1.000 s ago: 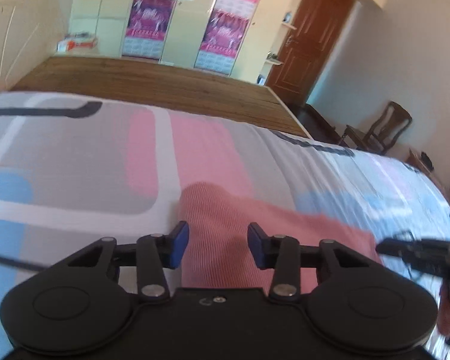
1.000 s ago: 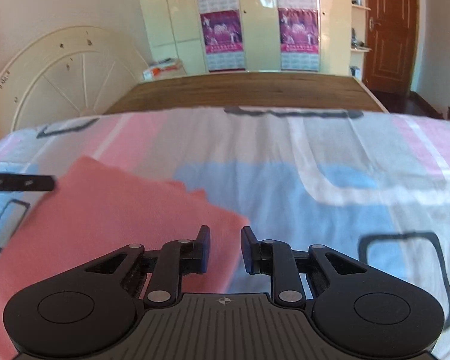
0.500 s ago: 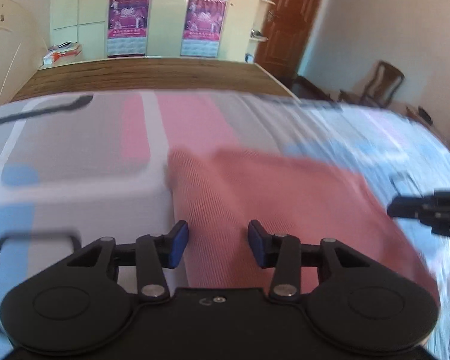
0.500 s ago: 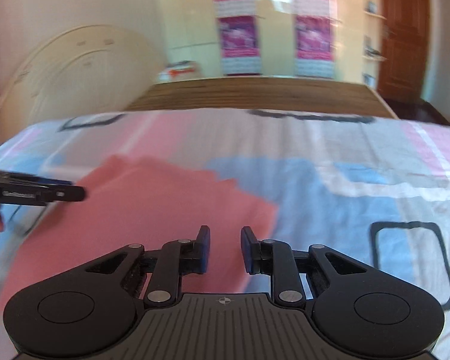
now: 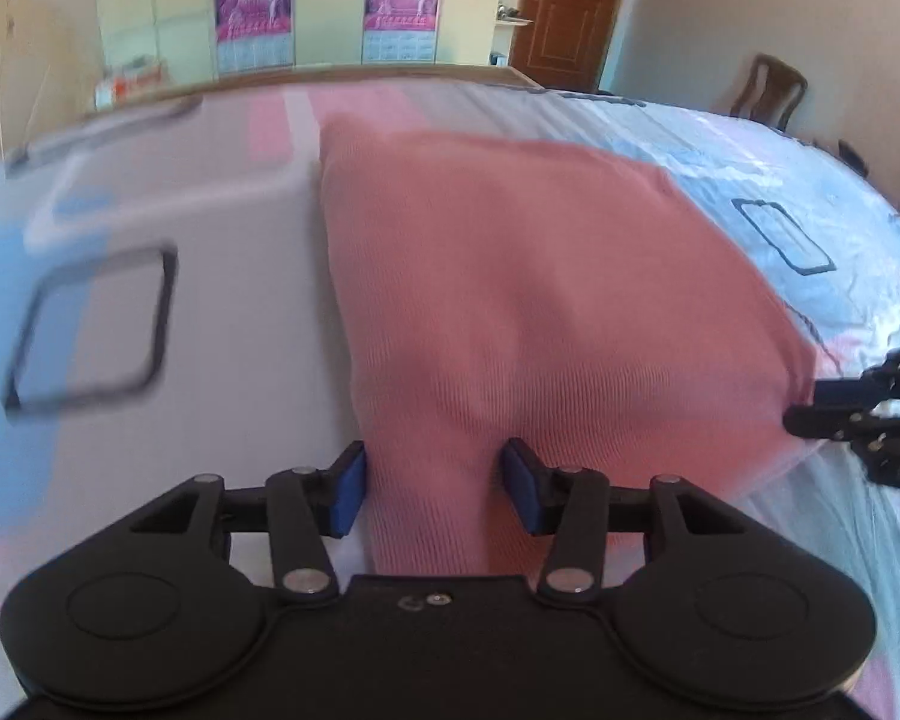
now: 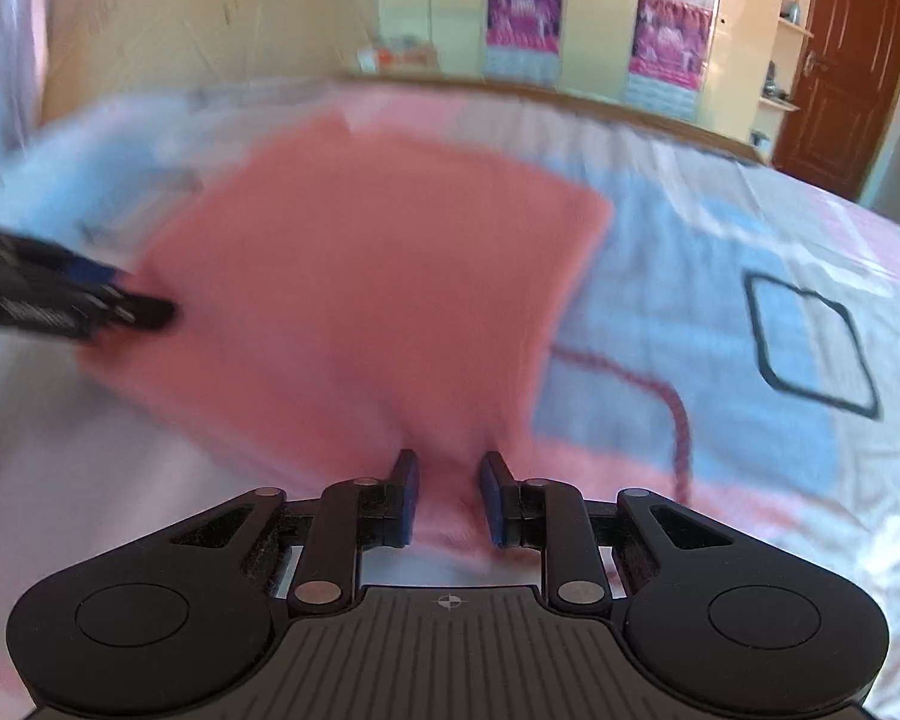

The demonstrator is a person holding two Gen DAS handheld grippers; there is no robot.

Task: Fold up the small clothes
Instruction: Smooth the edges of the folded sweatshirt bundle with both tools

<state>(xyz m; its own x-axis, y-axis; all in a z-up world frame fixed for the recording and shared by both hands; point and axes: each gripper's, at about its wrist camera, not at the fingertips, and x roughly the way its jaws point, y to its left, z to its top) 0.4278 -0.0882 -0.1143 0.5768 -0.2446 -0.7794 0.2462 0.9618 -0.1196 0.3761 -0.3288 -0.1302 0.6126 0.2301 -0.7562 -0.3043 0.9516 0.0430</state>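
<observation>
Pink cloth (image 5: 546,300) lies spread on the bed (image 5: 150,312), a soft ribbed knit, light and floppy; best pinched at corners or along an edge. Left hand-held gripper (image 5: 432,492) has its jaws parted with cloth running between them, not clamped. Right hand-held gripper (image 6: 448,498) looks likewise parted over a bunched edge. The left view shows the knit texture sharply; the right view is blurred but shows the cloth's far corner and whole outline.

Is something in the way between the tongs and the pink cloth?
Nothing visible is. The pink cloth already sits between the left tongs and between the right tongs, lying on the patterned bedsheet.
</observation>
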